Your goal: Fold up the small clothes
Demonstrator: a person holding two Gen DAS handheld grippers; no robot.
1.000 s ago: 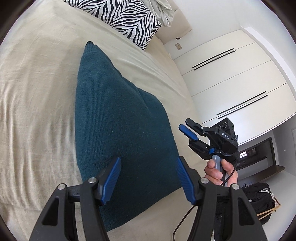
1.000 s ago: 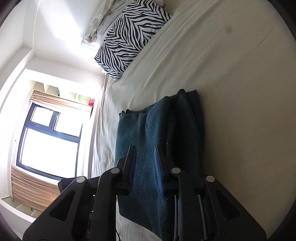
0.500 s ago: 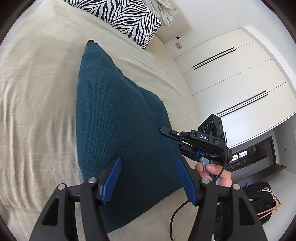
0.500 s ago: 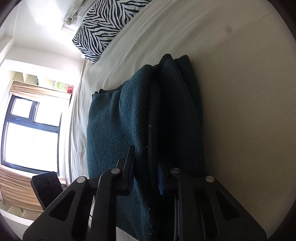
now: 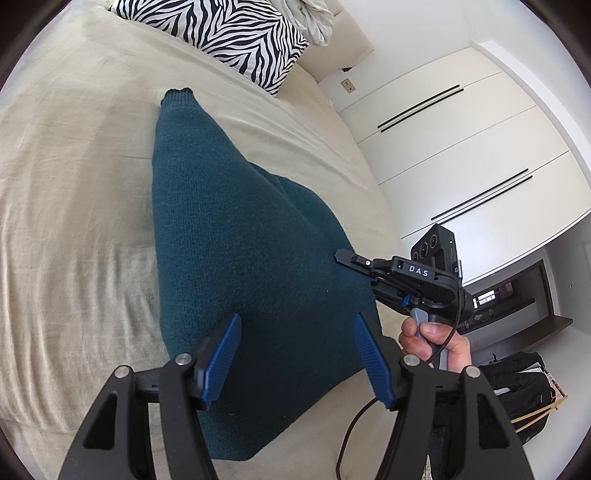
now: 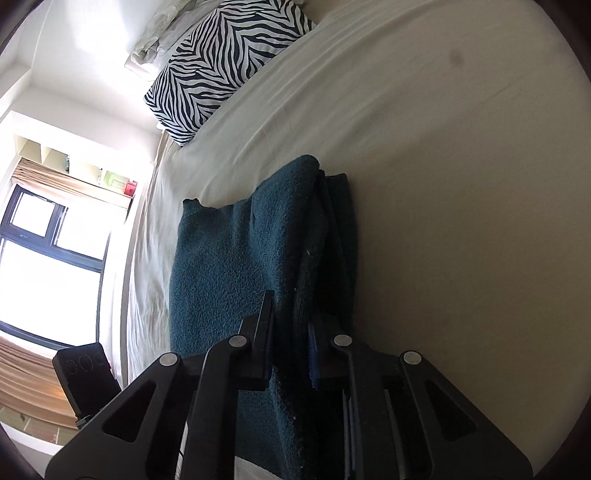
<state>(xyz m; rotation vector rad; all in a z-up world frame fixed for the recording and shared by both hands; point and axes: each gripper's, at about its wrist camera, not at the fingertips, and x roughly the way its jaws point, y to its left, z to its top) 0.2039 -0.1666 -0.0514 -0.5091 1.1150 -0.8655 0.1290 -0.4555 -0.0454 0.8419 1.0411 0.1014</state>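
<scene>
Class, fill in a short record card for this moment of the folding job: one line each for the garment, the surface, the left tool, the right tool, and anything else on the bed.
garment: teal knit garment, folded, lying on the bed
surface: beige bed sheet
left tool: open, hovering above the garment's near end, gripping nothing
right tool: closed on the garment's layered edge, at its side
other item: zebra-print pillow at the far end of the bed, apart from the garment
</scene>
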